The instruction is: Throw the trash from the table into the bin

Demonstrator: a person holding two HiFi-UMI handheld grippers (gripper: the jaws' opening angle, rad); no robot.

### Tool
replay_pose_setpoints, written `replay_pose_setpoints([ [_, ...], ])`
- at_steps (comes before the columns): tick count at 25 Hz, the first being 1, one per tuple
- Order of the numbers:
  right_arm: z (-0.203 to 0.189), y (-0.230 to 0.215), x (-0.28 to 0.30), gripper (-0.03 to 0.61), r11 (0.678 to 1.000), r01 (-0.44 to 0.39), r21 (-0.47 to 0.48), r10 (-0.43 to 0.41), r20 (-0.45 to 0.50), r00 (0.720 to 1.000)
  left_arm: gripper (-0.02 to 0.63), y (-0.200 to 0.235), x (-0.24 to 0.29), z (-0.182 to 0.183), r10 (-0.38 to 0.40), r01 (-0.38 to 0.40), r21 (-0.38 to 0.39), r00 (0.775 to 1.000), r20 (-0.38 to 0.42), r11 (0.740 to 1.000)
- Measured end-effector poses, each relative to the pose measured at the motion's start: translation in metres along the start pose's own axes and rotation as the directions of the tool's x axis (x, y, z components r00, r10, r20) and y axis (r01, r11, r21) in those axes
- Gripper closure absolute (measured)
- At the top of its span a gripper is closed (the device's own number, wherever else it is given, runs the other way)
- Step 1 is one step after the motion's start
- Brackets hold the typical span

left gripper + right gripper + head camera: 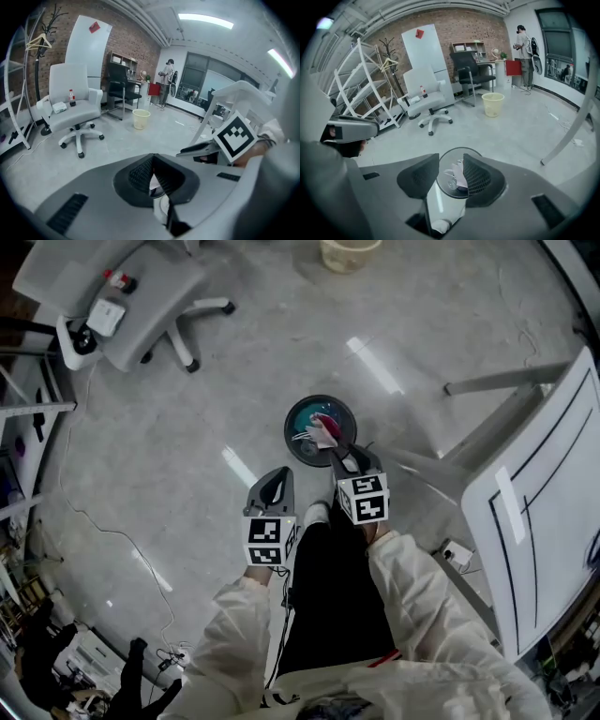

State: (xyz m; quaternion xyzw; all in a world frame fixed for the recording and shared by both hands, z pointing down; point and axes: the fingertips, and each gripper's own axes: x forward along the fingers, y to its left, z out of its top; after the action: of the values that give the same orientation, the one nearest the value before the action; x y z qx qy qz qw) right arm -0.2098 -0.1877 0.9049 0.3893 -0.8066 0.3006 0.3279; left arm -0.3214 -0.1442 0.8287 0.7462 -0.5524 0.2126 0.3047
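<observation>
Right gripper (450, 177): jaws stand apart with nothing between them, directly above the bin (290, 432). Left gripper (153, 182): jaws closed, empty, held just beside the right. The trash (324, 431), pink and white pieces, lies inside the bin on the floor; the table (553, 512) stands to the right. Judgement: drop appears made. Check that nothing clings to the pads, then return to the table.
</observation>
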Motion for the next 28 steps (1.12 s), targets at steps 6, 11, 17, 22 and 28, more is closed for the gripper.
replay_pose_setpoints([
  [6,0.057,0.026,-0.079,0.499,1.0,-0.004,0.002,0.004,0.097,0.995,0.606,-0.012,-0.047,0.064,-0.004,0.001,0.052,0.999,0.051,0.999],
  [11,0.095,0.055,-0.154,0.529,0.999,-0.015,0.04,0.008,0.17,0.985,0.606,-0.025,-0.103,0.119,-0.02,0.009,0.102,0.994,0.106,0.995],
  [17,0.131,0.087,-0.239,0.552,0.995,-0.065,0.078,0.044,0.243,0.969,0.606,-0.052,-0.165,0.146,-0.017,0.003,0.131,0.994,0.108,0.991],
  [22,0.164,0.108,-0.294,0.557,0.999,-0.051,0.017,0.044,0.296,0.954,0.606,-0.079,-0.208,0.174,-0.048,0.026,0.143,0.988,0.15,0.989],
  [28,0.196,0.136,-0.351,0.557,0.998,-0.059,-0.025,0.064,0.374,0.925,0.606,-0.106,-0.249,0.199,-0.086,0.056,0.148,0.976,0.202,0.987],
])
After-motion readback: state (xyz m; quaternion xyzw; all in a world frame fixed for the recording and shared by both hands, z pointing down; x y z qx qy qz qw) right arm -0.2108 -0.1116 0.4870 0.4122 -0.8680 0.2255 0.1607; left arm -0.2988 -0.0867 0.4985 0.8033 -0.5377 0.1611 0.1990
